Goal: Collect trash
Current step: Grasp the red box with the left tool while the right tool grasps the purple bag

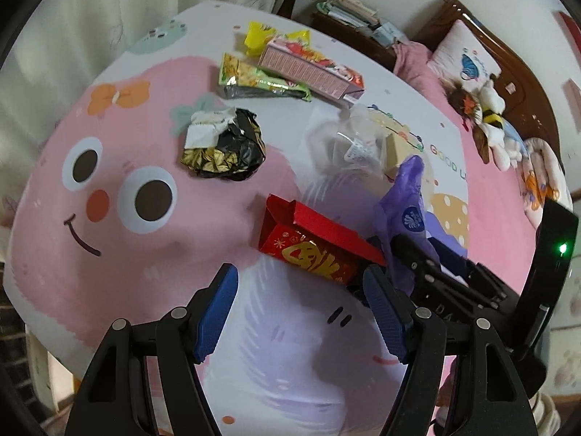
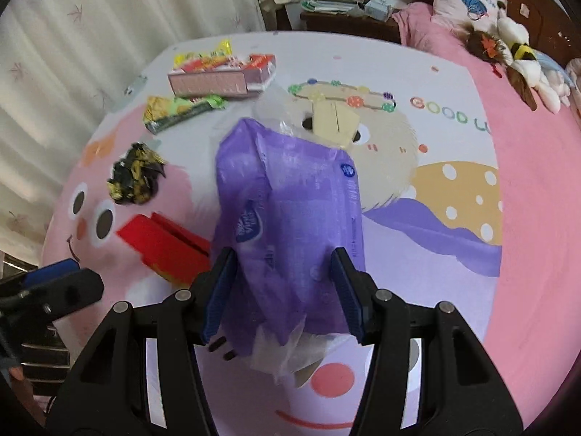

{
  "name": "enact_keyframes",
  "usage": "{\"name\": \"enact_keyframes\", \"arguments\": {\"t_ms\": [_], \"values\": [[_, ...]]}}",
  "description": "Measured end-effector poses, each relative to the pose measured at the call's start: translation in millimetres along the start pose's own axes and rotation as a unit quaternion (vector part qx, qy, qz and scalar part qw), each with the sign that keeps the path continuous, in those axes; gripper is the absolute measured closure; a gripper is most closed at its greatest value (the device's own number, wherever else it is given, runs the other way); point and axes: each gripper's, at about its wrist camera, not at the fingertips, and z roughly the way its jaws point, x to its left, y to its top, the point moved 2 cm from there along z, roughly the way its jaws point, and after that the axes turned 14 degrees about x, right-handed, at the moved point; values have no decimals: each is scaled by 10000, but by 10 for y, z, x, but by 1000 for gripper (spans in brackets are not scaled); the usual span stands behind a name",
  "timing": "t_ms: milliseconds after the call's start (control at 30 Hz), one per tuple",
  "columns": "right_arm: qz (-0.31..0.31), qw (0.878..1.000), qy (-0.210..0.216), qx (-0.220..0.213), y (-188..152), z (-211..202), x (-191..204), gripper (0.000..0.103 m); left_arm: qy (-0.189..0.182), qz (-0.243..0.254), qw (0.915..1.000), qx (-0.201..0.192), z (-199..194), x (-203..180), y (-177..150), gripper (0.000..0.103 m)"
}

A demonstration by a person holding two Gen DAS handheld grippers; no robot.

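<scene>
Two black plastic tools, the left gripper [image 1: 301,292] and the right gripper [image 2: 283,283], each with two fingers lined with bumpy blue pads [image 1: 214,312], round silver screws [image 1: 177,312] on the joints, one tiny green light [image 1: 563,248].

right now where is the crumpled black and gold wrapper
The crumpled black and gold wrapper lies on the bedspread, left of centre in both views, between the green snack packet beyond it and the red box nearer the camera.
</scene>
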Motion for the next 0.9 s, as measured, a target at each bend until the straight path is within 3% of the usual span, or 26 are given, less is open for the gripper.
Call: {"name": "enact_keyframes", "arguments": {"t_ms": [67, 200, 333, 600, 767, 900], "values": [[19, 10000, 74, -34, -12, 31, -57, 59, -30, -100, 9999, 64, 74, -19, 53, 30], [81, 9992, 395, -62, -15, 9, -204, 80, -73, -324, 9991, 256, 257, -73, 163, 30], [343, 9966, 742, -130, -33, -66, -363, 83, -131, -730, 9964, 420, 445, -57, 276, 30], [470, 9933, 1014, -283, -136, -202, -493, 89, -151, -1601, 9860, 444, 746, 57, 486, 30], [462, 9933, 1030, -258, -176, -201, -504, 89, 200, -1597, 9864, 326, 857, -44, 623, 31], [476, 9931, 1039, -260, -175, -197, -512, 89, 320, -1483, 9876, 401, 965, -145, 717, 40]]}}
